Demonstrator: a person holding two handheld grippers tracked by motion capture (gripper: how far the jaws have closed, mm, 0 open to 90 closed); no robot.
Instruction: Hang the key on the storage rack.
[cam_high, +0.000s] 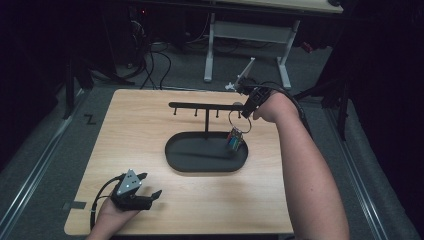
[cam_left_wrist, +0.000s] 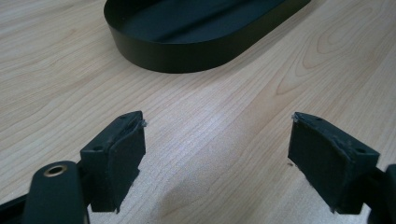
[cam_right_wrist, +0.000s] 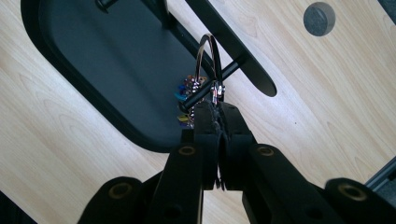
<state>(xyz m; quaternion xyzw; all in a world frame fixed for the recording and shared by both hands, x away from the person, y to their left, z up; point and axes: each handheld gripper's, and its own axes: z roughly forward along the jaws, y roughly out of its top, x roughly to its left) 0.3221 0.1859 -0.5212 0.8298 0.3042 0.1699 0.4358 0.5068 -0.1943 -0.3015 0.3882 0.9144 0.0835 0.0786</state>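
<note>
Right gripper (cam_right_wrist: 215, 109) has its jaws pressed together, pinching the metal key ring (cam_right_wrist: 208, 63) at the ring's lower edge; seen from the high view, this gripper (cam_high: 248, 108) sits at the right end of the black rack's crossbar (cam_high: 205, 105). Ring stands roughly upright, its loop around or against the outermost peg (cam_right_wrist: 212, 87) under the bar; whether it fully encircles the peg cannot be told. A small multicoloured charm (cam_high: 235, 140) hangs from the ring (cam_high: 239, 121), long axis near vertical, pointing down into the right end of the oval black tray (cam_high: 172, 150). Crossbar runs left to right across the wooden table (cam_high: 140, 130), held up by a single post (cam_high: 206, 125) rising from the tray. Left gripper (cam_high: 145, 186) rests at the near left of the table, jaws spread wide with bare wood between them, nothing held; in its own view the pads (cam_left_wrist: 123, 161) face the tray's near wall (cam_left_wrist: 187, 51), well apart from it.
</note>
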